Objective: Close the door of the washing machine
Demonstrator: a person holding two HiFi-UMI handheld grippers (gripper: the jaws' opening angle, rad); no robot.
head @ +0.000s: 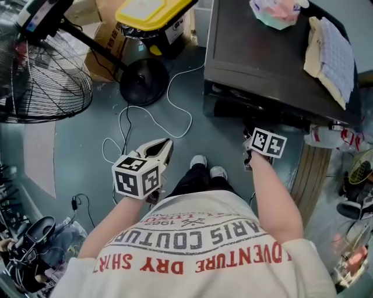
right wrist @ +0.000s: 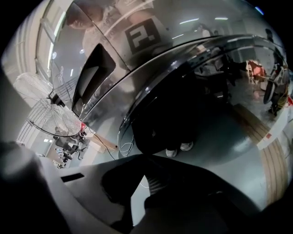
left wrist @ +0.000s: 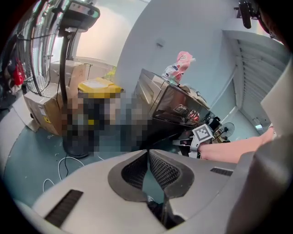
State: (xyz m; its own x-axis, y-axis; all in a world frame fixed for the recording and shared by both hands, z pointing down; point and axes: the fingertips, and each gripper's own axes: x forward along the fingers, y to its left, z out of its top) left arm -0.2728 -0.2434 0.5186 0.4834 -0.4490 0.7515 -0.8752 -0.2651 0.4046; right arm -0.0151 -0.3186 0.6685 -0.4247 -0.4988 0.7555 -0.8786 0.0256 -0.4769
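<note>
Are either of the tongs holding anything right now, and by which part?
Nothing is held. The left tongs are shut tip to tip on nothing; the right tongs are shut and empty too, facing the glossy metal washing machine front.

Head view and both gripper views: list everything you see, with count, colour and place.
Washing machine: one, dark, upper right in the head view.
Door: one, glossy dark, right in front of the right gripper.
Cream cloth: one, on the machine's top.
Pink-green bundle: one, on the machine's top.
Fan: one, black wire, left.
Bin: one, yellow lid, top centre.
Cardboard box: one, brown, beside the bin.
Cable: one, white, on the floor.
Shoes: two, white, bottom centre.
Left gripper: pale grey, shut, empty.
Right gripper: shut, empty, at the door.
</note>
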